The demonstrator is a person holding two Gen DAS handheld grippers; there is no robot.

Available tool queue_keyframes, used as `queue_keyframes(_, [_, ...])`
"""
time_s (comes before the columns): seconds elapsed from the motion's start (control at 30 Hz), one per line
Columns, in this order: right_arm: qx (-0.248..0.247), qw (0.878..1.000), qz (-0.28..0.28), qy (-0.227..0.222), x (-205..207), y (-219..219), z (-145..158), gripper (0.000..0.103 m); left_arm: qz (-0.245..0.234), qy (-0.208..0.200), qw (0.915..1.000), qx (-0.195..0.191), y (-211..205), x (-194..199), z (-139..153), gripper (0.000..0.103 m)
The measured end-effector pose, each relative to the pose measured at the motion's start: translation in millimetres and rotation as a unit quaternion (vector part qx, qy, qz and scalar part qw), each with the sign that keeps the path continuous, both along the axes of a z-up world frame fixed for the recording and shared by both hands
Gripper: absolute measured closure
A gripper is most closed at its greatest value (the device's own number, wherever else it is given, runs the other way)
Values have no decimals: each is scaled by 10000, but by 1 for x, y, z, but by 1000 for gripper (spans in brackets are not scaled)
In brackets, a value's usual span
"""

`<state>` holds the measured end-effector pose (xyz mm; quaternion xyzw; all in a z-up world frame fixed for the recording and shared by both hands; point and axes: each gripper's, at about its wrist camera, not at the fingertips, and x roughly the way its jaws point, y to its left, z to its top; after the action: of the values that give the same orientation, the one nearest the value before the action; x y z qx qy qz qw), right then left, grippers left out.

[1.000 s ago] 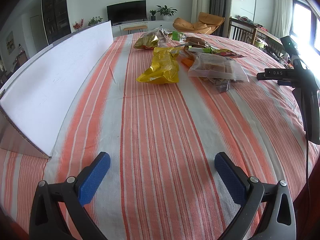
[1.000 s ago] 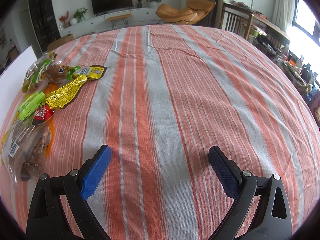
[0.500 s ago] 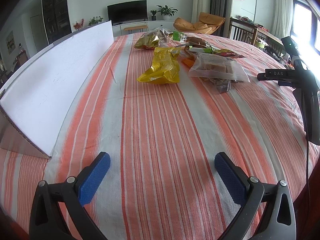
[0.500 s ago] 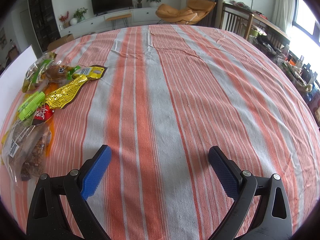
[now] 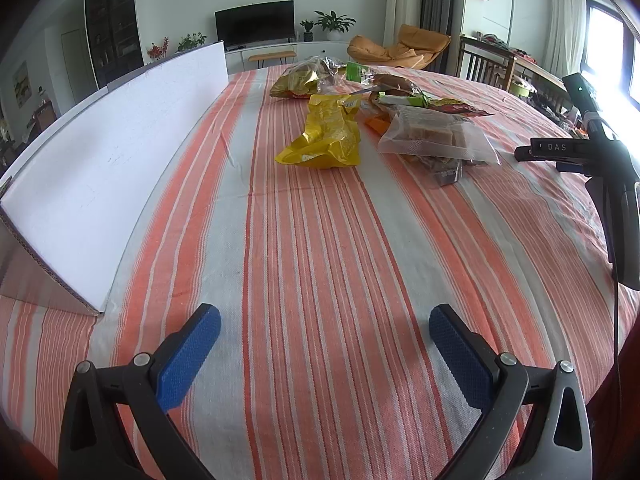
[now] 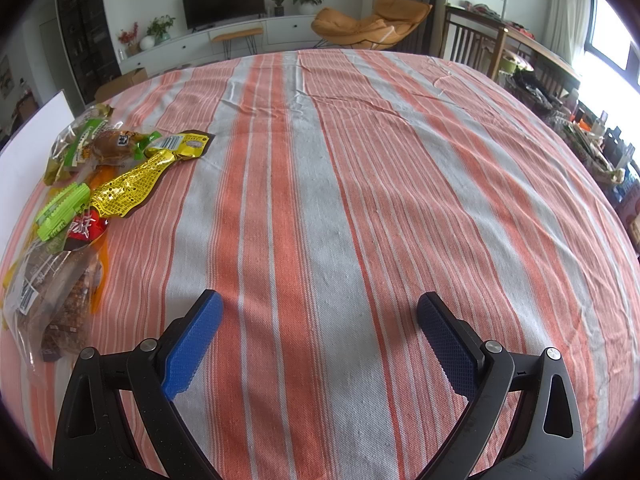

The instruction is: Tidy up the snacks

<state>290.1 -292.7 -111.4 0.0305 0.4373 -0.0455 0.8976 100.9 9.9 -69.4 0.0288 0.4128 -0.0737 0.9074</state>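
Several snack packs lie in a loose heap on the striped tablecloth. In the left wrist view a crumpled yellow bag (image 5: 326, 138) lies nearest, with a clear bag of brown bars (image 5: 434, 138) to its right and more packets (image 5: 308, 80) behind. My left gripper (image 5: 325, 318) is open well short of them, holding nothing. In the right wrist view the same heap sits at the left: a gold pack (image 6: 128, 186), a green pack (image 6: 64, 210) and the clear bag (image 6: 52, 300). My right gripper (image 6: 318, 307) is open over bare cloth, to the right of the heap.
A long white cardboard panel (image 5: 120, 152) stands upright along the left side of the table. The other hand-held gripper's black body (image 5: 600, 168) shows at the right edge of the left wrist view. Wooden chairs (image 6: 476, 46) and a cluttered side table stand beyond the far right edge.
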Motion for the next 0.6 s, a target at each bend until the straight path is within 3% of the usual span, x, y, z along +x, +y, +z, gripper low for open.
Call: queue_keyframes(0.6, [0,10000,1,-1,-1,-1,0,4,19,0,10000,-2,-1,2,0,0])
